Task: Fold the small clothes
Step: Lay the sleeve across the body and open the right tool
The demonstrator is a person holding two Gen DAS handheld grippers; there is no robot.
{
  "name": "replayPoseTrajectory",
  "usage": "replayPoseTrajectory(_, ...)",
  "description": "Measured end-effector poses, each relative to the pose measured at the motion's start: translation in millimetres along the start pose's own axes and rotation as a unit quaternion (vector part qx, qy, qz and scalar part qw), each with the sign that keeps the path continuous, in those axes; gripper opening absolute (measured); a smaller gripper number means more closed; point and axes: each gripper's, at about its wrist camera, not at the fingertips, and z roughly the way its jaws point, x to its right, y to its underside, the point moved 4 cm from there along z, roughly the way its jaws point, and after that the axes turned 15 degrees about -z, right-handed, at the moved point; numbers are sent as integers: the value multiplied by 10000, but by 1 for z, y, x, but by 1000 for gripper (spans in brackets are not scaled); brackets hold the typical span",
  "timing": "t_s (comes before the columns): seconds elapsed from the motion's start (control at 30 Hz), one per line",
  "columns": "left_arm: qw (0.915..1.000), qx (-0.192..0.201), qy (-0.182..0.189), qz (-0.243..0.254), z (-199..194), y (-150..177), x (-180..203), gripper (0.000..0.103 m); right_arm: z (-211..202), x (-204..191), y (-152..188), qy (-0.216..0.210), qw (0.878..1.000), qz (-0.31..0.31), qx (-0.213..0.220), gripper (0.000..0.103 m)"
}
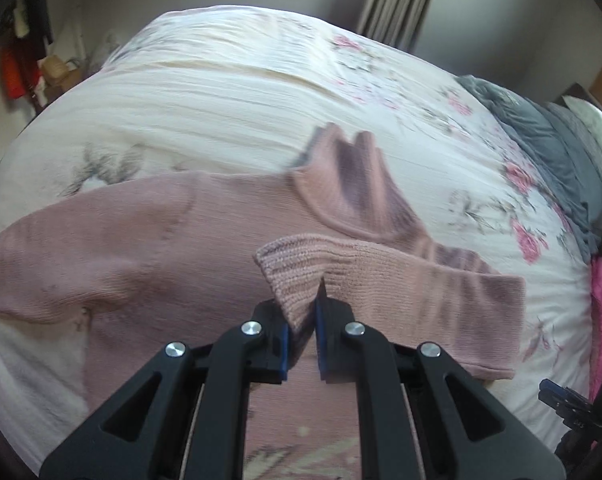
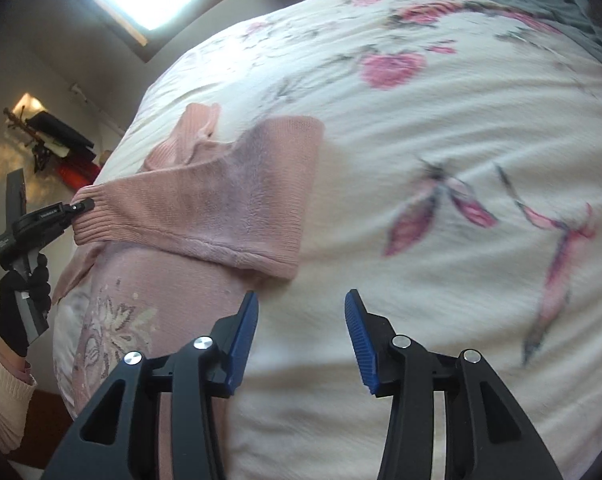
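**Two Tongs, One Pink Sweater: Sleeve Held Over the Body**

Two sets of tongs are seen above a bed covered by a white floral bedspread (image 1: 221, 92). A pink knitted sweater (image 1: 113, 248) is laid flat on the bedspread, with its ribbed collar (image 1: 349, 184) turned toward the far side of the bed.

The left tongs (image 1: 303, 320) are clamped on the ribbed cuff (image 1: 289, 276) of one sleeve. The cuff is pinched between the two blue pads, and a corner of the ribbing is seen protruding above the jaws. The sleeve (image 2: 221, 208) is drawn across the sweater body, so that it is folded over the chest area and raised slightly at the cuff end. In the right wrist view, the left tongs (image 2: 81, 206) are seen gripping the same cuff, and the handle is held by a hand in a black glove (image 2: 21, 312) with a cream knitted sleeve cuff (image 2: 5, 404) at the wrist.

The right tongs (image 2: 301, 320) are held apart, with nothing between the blue pads. They are positioned just above the bedspread, near the folded shoulder edge of the sweater but not touching it. A pale floral print (image 2: 109, 328) is visible on the sweater front.

Grey bedding (image 1: 549, 148) is bunched along the right edge of the bed, and a grey curtain (image 1: 397, 0) is hung behind it.
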Motion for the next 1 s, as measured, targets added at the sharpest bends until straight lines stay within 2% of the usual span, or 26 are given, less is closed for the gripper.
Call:
replayPoseTrajectory(0.1, 9997, -62, -98, -214, 7, -6, -28, 8, 20, -20, -15, -5, 9998, -189, -87, 46)
replayPoseTrajectory(0.23, 9981, -16, -435, -426, 20, -15, -69, 8, 50, -43, -34, -330, 9991, -202, -149, 46)
replayPoseTrajectory(0.3, 9968, -93, -514, -613, 30, -19, -89, 8, 64, -51, -39, -354, 9989, -209, -214, 46)
replayPoseTrajectory(0.37, 9969, -295, -513, -524, 46, -18, -97, 11, 82, -55, -39, -418, 9984, -171, -338, 46)
replayPoseTrajectory(0.43, 9961, -351, -686, -435, 57, -15, -101, 17, 98, -53, -35, -282, 9981, -84, -533, 46)
replayPoseTrajectory(0.53, 9950, -342, -696, -636, 59, -20, -113, 25, 111, -48, -28, -243, 9976, 13, -646, 46)
replayPoseTrajectory(0.63, 9932, -74, -820, -825, 39, -26, -125, 23, 104, -55, -32, -100, 9972, -34, -747, 46)
replayPoseTrajectory(0.7, 9937, 101, -709, -858, 19, -27, -127, 24, 90, -66, -40, -133, 9982, -88, -580, 48)
replayPoseTrajectory(0.8, 9972, 199, -501, -516, 1, -20, -110, 30, 78, -87, -51, -220, 9990, -203, -341, 54)
replayPoseTrajectory(0.9, 9993, -139, -329, -137, 18, -4, -89, 33, 91, -99, -54, -109, 9985, -274, -462, 56)
replayPoseTrajectory(1.0, 9978, -519, -392, -127, 48, 8, -90, 32, 115, -100, -47, -1, 9969, -192, -760, 56)
